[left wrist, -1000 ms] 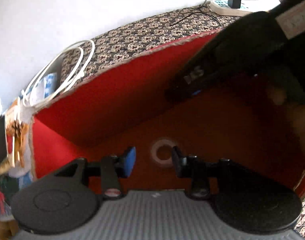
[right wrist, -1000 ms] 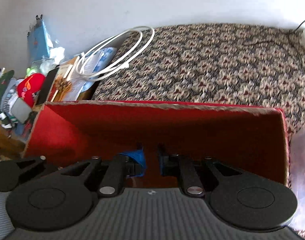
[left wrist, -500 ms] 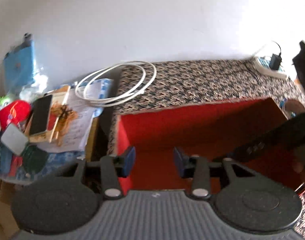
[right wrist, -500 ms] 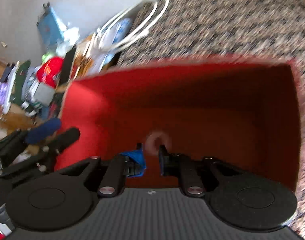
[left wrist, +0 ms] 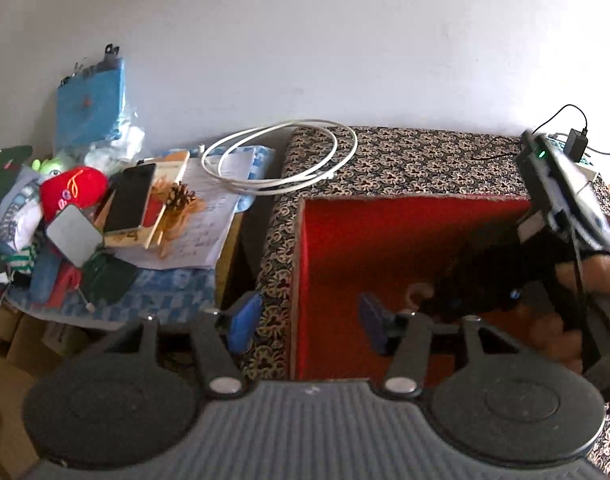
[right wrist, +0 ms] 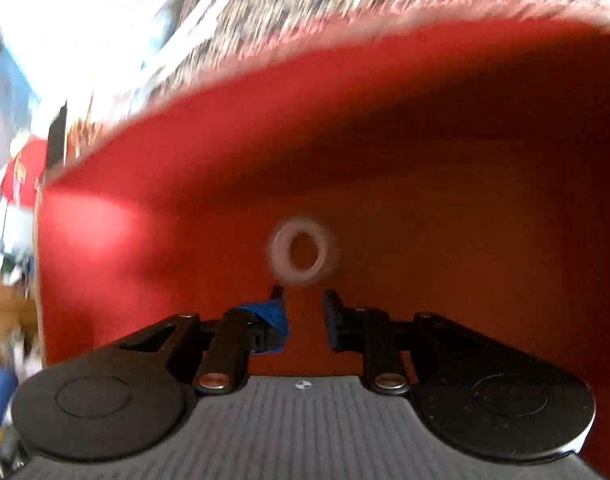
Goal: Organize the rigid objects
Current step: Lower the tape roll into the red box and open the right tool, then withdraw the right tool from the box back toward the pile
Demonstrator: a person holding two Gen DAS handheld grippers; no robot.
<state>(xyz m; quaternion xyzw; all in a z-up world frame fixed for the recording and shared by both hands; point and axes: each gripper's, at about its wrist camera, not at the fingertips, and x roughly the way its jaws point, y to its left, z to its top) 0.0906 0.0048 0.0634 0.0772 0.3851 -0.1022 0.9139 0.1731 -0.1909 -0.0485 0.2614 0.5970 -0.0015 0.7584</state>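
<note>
Box (left wrist: pixel 405 232) lining looked matt red; patterned cloth (left wrist: pixel 405 160) woven; white cable (left wrist: pixel 281 156) glossy plastic; ring (right wrist: pixel 301 250) smooth.

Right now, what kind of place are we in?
Probably a lived-in home room, not a lab: a red-lined box on patterned fabric, beside a cluttered side surface with a phone, papers and a coiled white cable.

Patterned surface (left wrist: pixel 417 160): red box (left wrist: pixel 385 240), white cable coil (left wrist: pixel 281 156) on it.
</note>
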